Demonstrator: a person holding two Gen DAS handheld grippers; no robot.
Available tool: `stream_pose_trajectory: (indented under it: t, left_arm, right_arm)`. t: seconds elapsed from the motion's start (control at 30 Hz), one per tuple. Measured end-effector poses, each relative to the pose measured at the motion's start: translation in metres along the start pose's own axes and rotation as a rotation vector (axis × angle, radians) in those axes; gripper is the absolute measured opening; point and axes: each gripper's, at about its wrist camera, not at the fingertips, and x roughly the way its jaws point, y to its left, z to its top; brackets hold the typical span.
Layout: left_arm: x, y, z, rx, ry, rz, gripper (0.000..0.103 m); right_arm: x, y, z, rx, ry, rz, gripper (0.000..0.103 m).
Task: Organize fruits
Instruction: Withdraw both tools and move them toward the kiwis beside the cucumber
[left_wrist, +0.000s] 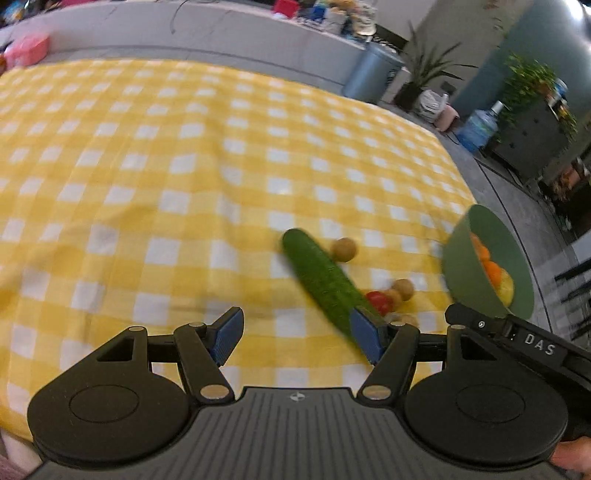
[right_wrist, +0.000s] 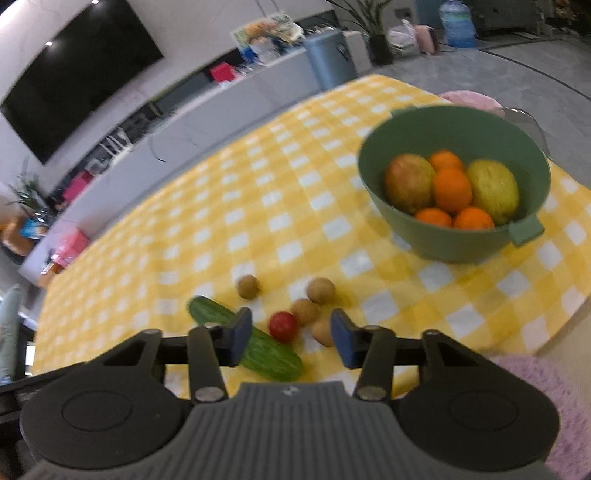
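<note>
The cucumber (right_wrist: 246, 341) lies flat just ahead of the right gripper (right_wrist: 291, 338), long axis slanting from far-left to near-right. Farther right, the green bowl (right_wrist: 436, 243) holds oranges (right_wrist: 452, 190) (plus two mangoes). Both the right and left gripper (left_wrist: 297, 338) gape, empty.

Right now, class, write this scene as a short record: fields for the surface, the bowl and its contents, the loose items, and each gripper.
surface: yellow checked cloth
bowl: green bowl, upright on the cloth
in bowl: four oranges, a reddish-green fruit, a yellow-green fruit
loose items: cucumber, red tomato, four small brown round fruits, all on the cloth outside the bowl
left gripper: open, holding nothing
right gripper: open, holding nothing, above the tomato and cucumber
</note>
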Motion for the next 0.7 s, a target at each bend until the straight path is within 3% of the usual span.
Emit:
stream_pose_trajectory:
  t: [0.13,0.27,0.5,0.7]
  left_arm:
    - [0.007,0.013,-0.008,-0.009,0.0,-0.016,0.078]
    - [0.013,0.018,-0.01,0.004,0.001,-0.05,0.078]
    - [0.019,0.012,-0.012,0.06,-0.013,-0.084,0.078]
    - [0.022,0.015,-0.011,0.03,0.006,-0.116,0.078]
  right_arm:
    - [0.026,-0.012,-0.01,0.106,0.039,-0.009,0.026]
    - [0.044,-0.008,-0.012,0.085,0.034,-0.099,0.026]
    - [0.062,-0.005,-0.008,0.071,0.064,-0.127,0.026]
    - [0.072,-0.004,-0.007,0.051,0.06,-0.181,0.026]
